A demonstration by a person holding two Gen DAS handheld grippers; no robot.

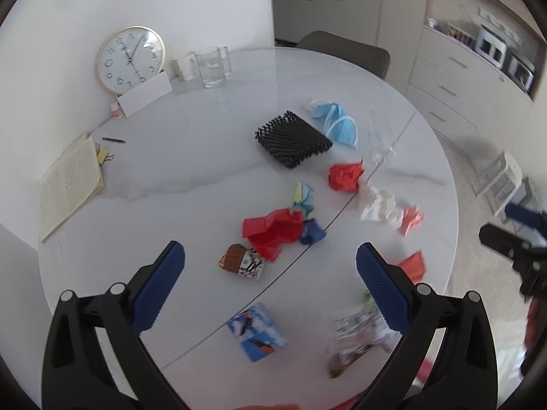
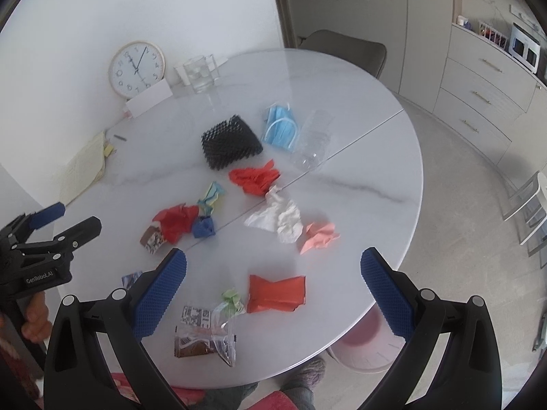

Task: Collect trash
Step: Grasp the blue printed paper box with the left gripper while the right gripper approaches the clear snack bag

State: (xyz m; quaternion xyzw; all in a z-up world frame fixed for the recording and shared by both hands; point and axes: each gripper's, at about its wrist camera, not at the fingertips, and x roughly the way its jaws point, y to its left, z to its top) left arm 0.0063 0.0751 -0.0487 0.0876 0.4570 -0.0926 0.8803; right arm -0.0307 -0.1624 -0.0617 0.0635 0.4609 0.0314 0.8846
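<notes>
Both claws hang spread wide and empty above the round white worktop (image 2: pixel 359 177), nothing yet gathered. Between and just ahead of the right claw (image 2: pixel 273 270) lie an orange-red packet (image 2: pixel 276 294), a green scrap (image 2: pixel 232 298) and a clear zip bag (image 2: pixel 213 333) over a brown wrapper, near the worktop's edge; beyond them sit a pink crumple (image 2: pixel 319 235), a white tissue (image 2: pixel 278 220), red paper (image 2: pixel 254 177), a blue face mask (image 2: pixel 281 127), a clear plastic bottle (image 2: pixel 312 141) and a black mesh piece (image 2: pixel 230 143). The left claw (image 1: pixel 270 263) faces a chocolate wrapper (image 1: pixel 242 262), a larger red sheet (image 1: pixel 275 229), a blue wad (image 1: pixel 312 232) and, closer in, a blue printed packet (image 1: pixel 256 332). A pink bin (image 2: pixel 367 348) shows below the worktop's rim, under the right claw, and is probably where the trash should go. The risks, as I judge them: the slick zip bag may slide from the pads or drag the green scrap off the edge; light crumples may skid away when pinched from one side; and the bottle could roll. The clock (image 2: pixel 136 70) and glasses (image 2: pixel 198 73) at the far side are not trash and should be left alone.
</notes>
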